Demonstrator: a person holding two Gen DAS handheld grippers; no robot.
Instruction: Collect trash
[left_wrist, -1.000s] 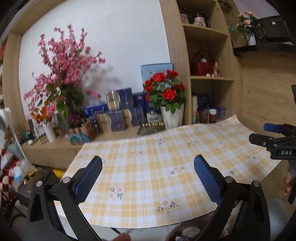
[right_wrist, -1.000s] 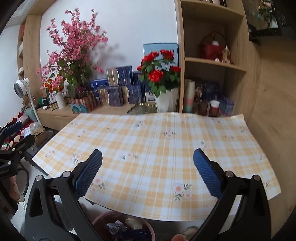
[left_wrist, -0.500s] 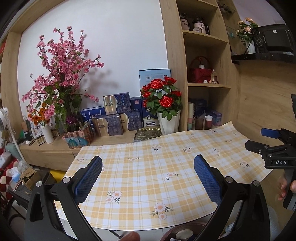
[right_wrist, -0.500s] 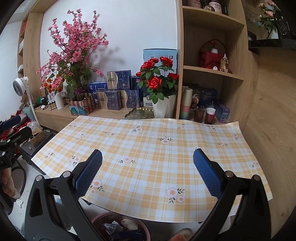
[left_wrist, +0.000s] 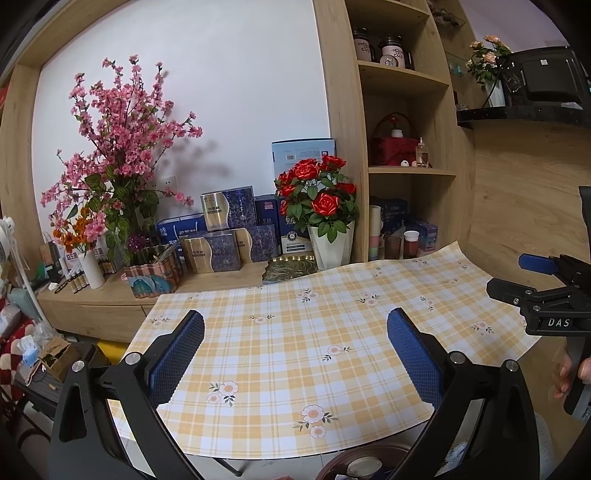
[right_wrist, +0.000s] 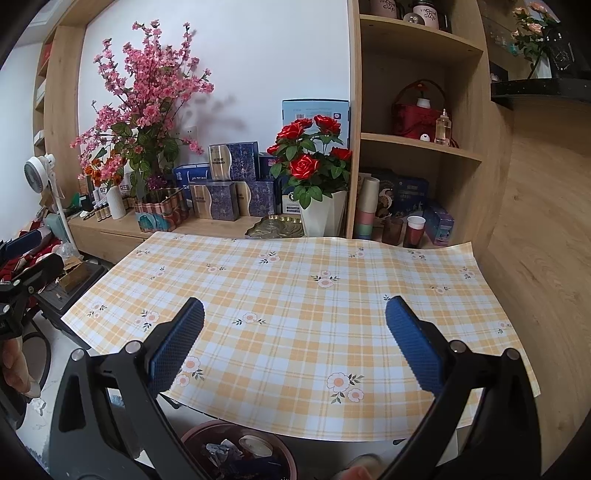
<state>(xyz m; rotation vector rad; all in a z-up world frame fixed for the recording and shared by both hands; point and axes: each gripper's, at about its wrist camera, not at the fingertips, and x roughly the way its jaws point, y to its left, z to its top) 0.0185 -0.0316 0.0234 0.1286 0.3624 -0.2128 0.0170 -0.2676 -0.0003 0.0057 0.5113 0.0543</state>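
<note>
Left gripper (left_wrist: 295, 354): my blue, dimpled rubber pads spread wide, gripping nothing.
Right gripper (right_wrist: 294, 347): same textured pads, wide apart, empty.
Table: glossy yellow-and-white plaid tablecloth with daisy prints (right_wrist: 295, 288), smooth and flat beneath both.
Trash: crumpled scraps in the round reddish-brown bin (right_wrist: 240, 448), below the table's near edge.
Beyond: red roses in a faceted white vase (right_wrist: 321, 218).

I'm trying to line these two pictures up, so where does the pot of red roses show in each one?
Left wrist view: the pot of red roses stands just above centre, behind the far edge of the checked tablecloth.
Right wrist view: the pot of red roses stands above centre, again behind the cloth's far edge.
Shared landmark: the tall pink blossom branches, to the left of the roses in both.
</note>
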